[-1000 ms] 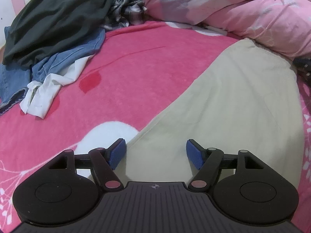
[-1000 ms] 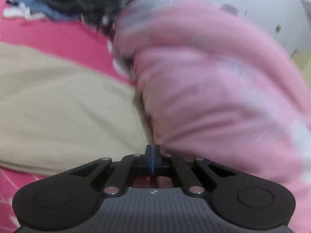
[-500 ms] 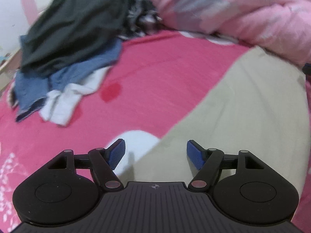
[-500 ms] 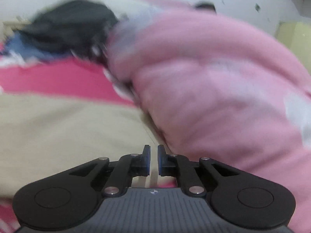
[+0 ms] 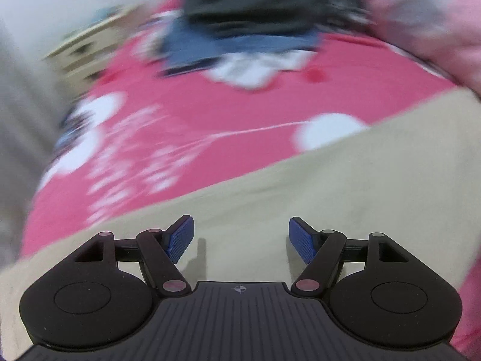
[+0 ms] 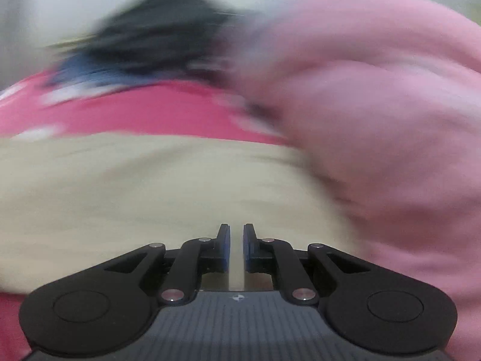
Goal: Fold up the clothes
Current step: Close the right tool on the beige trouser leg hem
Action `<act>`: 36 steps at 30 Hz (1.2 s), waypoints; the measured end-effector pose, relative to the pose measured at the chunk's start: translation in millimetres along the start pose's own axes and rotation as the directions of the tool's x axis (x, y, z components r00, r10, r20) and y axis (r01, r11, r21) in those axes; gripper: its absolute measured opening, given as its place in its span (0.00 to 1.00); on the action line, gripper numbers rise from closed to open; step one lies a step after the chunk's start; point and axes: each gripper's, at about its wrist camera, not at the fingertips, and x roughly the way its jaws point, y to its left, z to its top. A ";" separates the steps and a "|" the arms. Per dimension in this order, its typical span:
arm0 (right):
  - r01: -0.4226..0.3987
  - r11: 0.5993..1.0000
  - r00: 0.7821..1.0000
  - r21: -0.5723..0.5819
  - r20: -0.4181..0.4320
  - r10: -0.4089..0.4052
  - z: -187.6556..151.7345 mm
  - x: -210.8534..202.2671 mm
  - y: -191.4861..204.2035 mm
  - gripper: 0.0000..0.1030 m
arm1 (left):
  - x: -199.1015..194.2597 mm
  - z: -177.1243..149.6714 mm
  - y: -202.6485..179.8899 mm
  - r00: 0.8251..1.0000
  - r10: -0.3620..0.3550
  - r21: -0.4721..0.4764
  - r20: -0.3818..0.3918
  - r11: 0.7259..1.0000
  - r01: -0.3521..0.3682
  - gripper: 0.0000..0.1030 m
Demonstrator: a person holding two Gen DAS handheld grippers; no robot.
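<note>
Bare pink bedsheet (image 5: 228, 114) passable; clothes heap (image 5: 255, 21) blocks far end, pink quilt (image 6: 375, 105) right

Matt beige cloth garment (image 5: 345, 180), soft pink fleecy blanket (image 6: 375, 105)

Left black plastic two-finger gripper (image 5: 240, 237) with blue ribbed pads (image 5: 179, 239), two round discs, pink-capped pivot pins, and a grey ridged base bearing a small crosshair mark. Right black plastic two-finger gripper (image 6: 236, 248) has matching discs, silver pivot screws, dark blue pads (image 6: 224, 249) and the same ridged base.
</note>
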 end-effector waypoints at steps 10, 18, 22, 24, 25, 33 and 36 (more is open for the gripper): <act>-0.236 0.866 0.964 0.442 -0.004 0.265 -16.4 -51.7 -24.4 0.29 | -20.4 -63.1 79.3 0.991 0.116 -0.345 -0.060 0.930 -0.130 0.68; -0.230 0.465 0.936 0.855 0.064 0.346 -61.5 -1.5 -52.3 0.29 | -4.1 -56.2 51.9 0.998 0.061 -0.310 -0.022 0.948 -0.065 0.68; -0.249 0.358 0.939 0.900 0.134 0.317 -64.2 24.0 -56.6 0.30 | 9.0 -64.8 49.3 0.997 0.066 -0.326 -0.046 0.942 -0.077 0.68; -0.257 0.321 0.940 0.912 0.159 0.302 -62.3 36.4 -57.2 0.30 | 10.2 -67.1 49.8 0.996 0.072 -0.329 -0.049 0.941 -0.085 0.68; -0.259 0.306 0.941 0.916 0.168 0.293 -60.9 41.7 -57.1 0.29 | 10.4 -67.4 49.8 0.996 0.074 -0.327 -0.050 0.941 -0.086 0.68; -0.255 0.232 0.953 0.939 0.202 0.227 -54.2 63.4 -53.5 0.29 | 11.6 -68.8 46.3 0.994 0.096 -0.309 -0.054 0.945 -0.108 0.69; -0.253 0.240 0.954 0.937 0.199 0.225 -51.4 65.6 -53.1 0.25 | 11.7 -69.5 46.1 0.994 0.100 -0.310 -0.051 0.944 -0.111 0.69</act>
